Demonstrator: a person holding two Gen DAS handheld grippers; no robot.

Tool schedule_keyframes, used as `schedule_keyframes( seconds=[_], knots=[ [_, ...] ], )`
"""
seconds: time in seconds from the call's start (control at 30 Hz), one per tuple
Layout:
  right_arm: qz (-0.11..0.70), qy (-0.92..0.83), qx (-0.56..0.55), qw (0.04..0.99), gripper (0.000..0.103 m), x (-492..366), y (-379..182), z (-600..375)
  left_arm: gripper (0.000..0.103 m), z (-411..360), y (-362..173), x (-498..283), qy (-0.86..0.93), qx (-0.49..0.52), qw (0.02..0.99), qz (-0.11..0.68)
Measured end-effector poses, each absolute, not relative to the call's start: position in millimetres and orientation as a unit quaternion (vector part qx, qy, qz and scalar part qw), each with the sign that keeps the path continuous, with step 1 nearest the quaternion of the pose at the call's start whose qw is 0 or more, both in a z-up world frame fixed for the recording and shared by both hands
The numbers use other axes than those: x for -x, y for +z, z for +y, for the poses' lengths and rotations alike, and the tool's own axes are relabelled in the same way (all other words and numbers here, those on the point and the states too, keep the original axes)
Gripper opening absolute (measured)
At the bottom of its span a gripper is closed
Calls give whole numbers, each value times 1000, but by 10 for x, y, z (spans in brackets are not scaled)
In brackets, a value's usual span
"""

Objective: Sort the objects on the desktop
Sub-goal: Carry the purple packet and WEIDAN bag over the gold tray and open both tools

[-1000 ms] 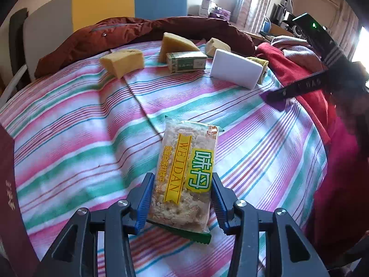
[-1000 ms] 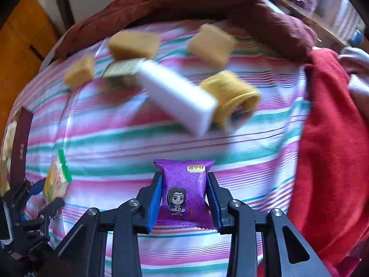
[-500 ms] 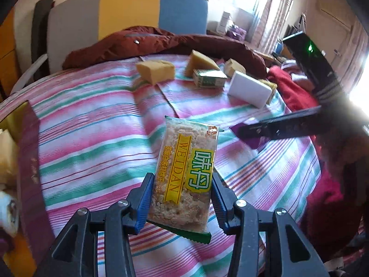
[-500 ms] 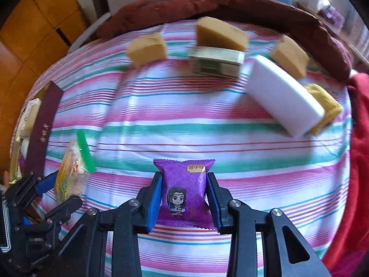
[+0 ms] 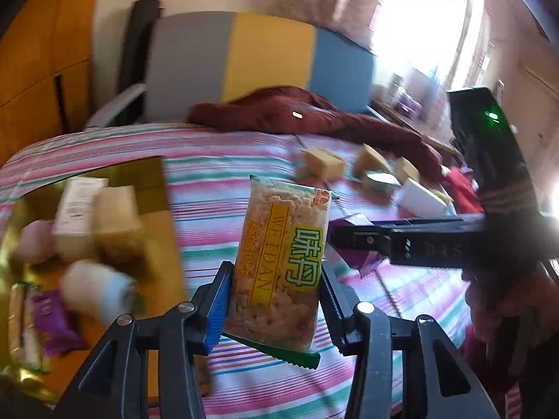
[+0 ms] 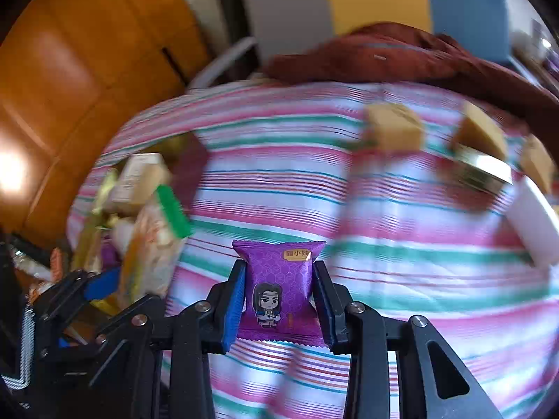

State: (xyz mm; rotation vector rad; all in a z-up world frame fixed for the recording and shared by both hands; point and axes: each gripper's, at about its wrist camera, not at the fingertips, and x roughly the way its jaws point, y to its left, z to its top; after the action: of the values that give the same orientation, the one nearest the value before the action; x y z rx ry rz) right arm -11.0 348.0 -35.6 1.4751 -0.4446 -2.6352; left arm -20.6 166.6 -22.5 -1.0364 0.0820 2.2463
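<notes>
My left gripper (image 5: 276, 300) is shut on a clear snack packet (image 5: 279, 262) with a yellow and green "WEIDAN" label, held above the striped cloth. My right gripper (image 6: 279, 300) is shut on a purple snack packet (image 6: 277, 279) with a cartoon figure. The right gripper also shows in the left wrist view (image 5: 401, 241), close to the right of the WEIDAN packet. The left gripper with its packet (image 6: 150, 251) shows at the left of the right wrist view. A gold tray (image 5: 150, 178) at the left holds several packets and boxes.
Yellow sponge blocks (image 5: 325, 164), a green box (image 5: 380, 178) and a white block (image 5: 419, 199) lie on the far right of the striped cloth (image 5: 227, 188). A dark red jacket (image 5: 297, 111) lies at the back before a coloured chair. Orange cabinets (image 6: 70, 70) stand at the left.
Both grippers have swung left with their packets still held. The gold tray with its snacks has come into view at the left. The sponges and boxes have slid off to the right.
</notes>
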Motion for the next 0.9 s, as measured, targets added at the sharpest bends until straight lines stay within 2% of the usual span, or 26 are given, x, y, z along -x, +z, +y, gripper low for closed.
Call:
schedule_keyframes(
  seconds=[0.43, 0.67, 0.9],
  knots=[
    [-100, -866, -461, 167, 37, 378, -135, 2228, 48, 273, -197, 682, 901, 395, 177, -34],
    [-68, -852, -476, 207, 37, 418, -240, 1732, 48, -160, -287, 972, 906, 402, 129, -38],
    [-81, -836, -494, 226, 40, 533, -416, 1427, 48, -296, -466, 1245, 899, 422, 111, -27]
  ],
)
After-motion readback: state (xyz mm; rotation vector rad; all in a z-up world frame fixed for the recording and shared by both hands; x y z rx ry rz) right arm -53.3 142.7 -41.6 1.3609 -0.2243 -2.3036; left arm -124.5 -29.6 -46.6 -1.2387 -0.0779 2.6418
